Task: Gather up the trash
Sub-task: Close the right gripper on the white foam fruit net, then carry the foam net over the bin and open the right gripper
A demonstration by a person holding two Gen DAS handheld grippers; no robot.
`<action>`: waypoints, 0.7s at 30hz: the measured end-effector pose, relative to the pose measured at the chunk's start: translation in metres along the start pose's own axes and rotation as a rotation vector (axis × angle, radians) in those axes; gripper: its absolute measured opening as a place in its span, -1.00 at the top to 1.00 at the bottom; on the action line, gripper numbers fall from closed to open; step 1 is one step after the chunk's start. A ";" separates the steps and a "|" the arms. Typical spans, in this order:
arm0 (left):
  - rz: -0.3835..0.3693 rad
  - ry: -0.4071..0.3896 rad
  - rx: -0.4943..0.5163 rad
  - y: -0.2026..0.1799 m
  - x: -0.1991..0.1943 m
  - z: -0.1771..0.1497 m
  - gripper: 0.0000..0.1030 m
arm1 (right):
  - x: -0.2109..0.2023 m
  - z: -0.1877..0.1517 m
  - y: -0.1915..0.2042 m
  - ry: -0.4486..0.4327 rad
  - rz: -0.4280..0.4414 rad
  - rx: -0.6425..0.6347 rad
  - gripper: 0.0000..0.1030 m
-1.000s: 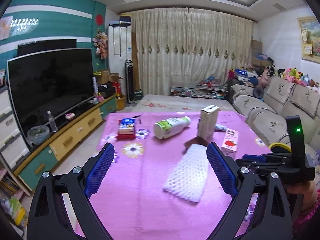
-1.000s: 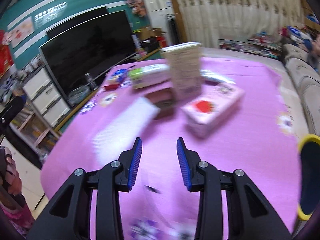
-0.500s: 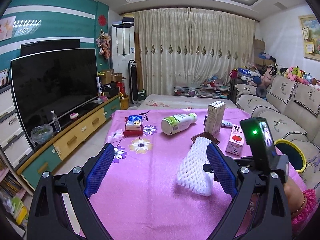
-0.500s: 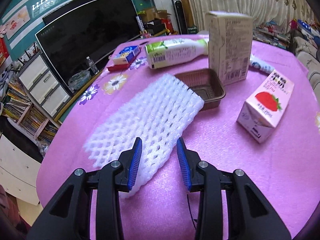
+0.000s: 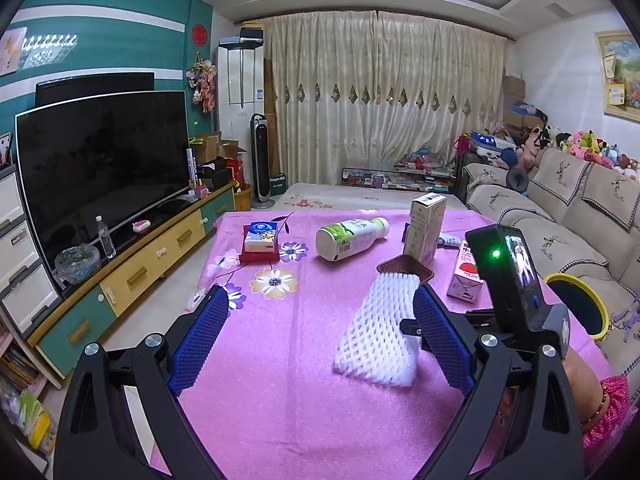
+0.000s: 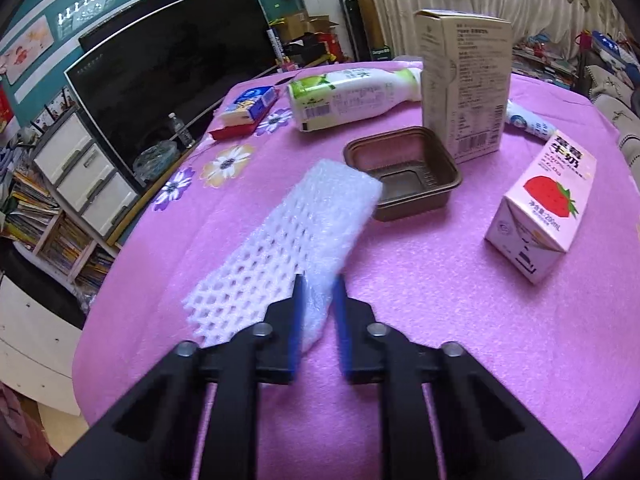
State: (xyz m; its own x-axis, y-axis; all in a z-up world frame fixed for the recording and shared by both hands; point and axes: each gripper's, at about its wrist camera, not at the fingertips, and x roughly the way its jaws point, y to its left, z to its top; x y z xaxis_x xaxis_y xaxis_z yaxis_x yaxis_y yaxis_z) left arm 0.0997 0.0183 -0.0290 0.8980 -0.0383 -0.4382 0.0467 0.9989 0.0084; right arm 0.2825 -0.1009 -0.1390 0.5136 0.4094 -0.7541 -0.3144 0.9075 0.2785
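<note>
Pink-clothed table [image 6: 440,320] under scattered packaging [image 6: 464,80]

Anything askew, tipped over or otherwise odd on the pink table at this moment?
The green-and-white bottle lies on its side rather than upright. The white foam net is lifted at an angle, its corner between the closing jaws of the right gripper, its far end over the brown tray. Nothing looks spilled.

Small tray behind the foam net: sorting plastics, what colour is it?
Brown tray, clearest in the right wrist view.
</note>
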 end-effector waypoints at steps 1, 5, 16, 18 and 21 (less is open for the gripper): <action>0.000 0.000 0.000 0.000 -0.001 0.000 -0.79 | -0.004 0.000 -0.001 -0.011 0.014 0.006 0.80; 0.005 -0.002 -0.004 0.001 0.001 0.000 -0.79 | -0.027 0.001 -0.002 -0.070 0.042 0.007 0.81; -0.022 0.010 0.012 -0.008 0.007 -0.005 -0.79 | -0.120 -0.013 -0.037 -0.269 -0.049 0.029 0.81; -0.034 0.017 0.018 -0.013 0.010 -0.007 -0.79 | -0.135 -0.019 -0.061 -0.299 -0.105 0.068 0.81; -0.049 0.032 0.030 -0.022 0.015 -0.009 -0.79 | -0.156 -0.032 -0.105 -0.328 -0.215 0.140 0.81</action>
State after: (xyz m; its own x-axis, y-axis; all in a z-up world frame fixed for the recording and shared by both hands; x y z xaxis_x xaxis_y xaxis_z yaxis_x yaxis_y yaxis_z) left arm 0.1079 -0.0041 -0.0441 0.8801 -0.0858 -0.4670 0.1041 0.9945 0.0134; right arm 0.2094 -0.2629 -0.0700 0.7900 0.1969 -0.5806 -0.0721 0.9703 0.2310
